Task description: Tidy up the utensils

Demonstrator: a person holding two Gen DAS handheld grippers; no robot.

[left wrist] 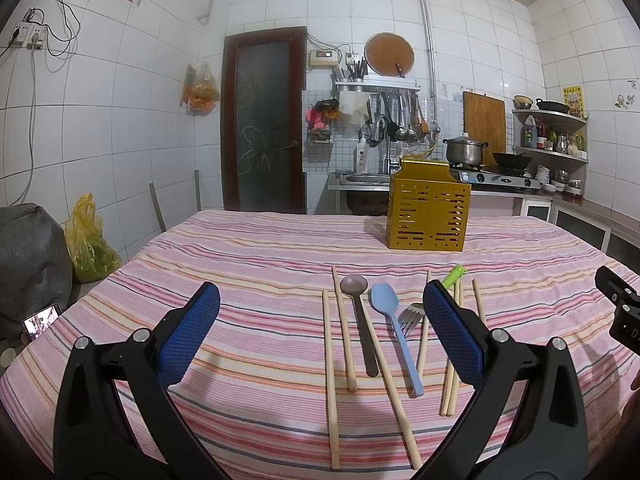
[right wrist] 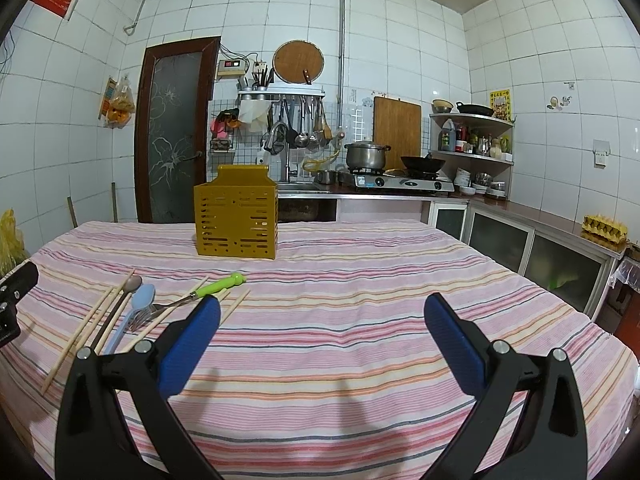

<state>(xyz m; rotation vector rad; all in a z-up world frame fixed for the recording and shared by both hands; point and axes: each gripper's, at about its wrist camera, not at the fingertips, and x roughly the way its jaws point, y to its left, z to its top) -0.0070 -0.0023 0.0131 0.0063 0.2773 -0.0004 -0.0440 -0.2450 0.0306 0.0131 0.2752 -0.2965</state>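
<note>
Striped pink cloth (left wrist: 260, 264) across the whole table, under both grippers. Left gripper (left wrist: 320, 332) spread wide, blue pads (left wrist: 188, 336) far apart, nothing between them, hovering above the cloth. Just ahead of it, between the pads and toward the right one, a row of utensils lying flat: brown spoon (left wrist: 362, 320) with bowl pointing away, light blue spoon (left wrist: 394, 332) beside it on the right, metal fork (left wrist: 408, 320) with a green handle (left wrist: 454, 274) partly hidden behind the right pad. Wooden chopsticks (left wrist: 330, 380) scattered lengthwise among them, some left of the brown spoon, one crossing under its handle, a pair lying close under the right pad. Farther ahead and slightly right, well apart from the utensils, a gold perforated utensil holder (left wrist: 428, 216) standing upright on the cloth.

Right gripper (right wrist: 322, 336) likewise opened wide, blue pads (right wrist: 454, 348) empty, over bare cloth. Same utensils off to its left: brown spoon (right wrist: 120, 300), light blue spoon (right wrist: 136, 308), fork (right wrist: 144, 316) with tines toward the camera and green handle (right wrist: 220, 284) angled away to the right, chopsticks (right wrist: 88, 320) fanned around them, one touching the tip of the left pad in view. Gold holder (right wrist: 236, 216) ahead and left, upright, apart from everything else. Black edge of the other gripper at far left.

Behind the table, a tiled kitchen wall, dark door (right wrist: 172, 128), hanging ladles, steel pot (right wrist: 366, 154) and wok on a stove.
</note>
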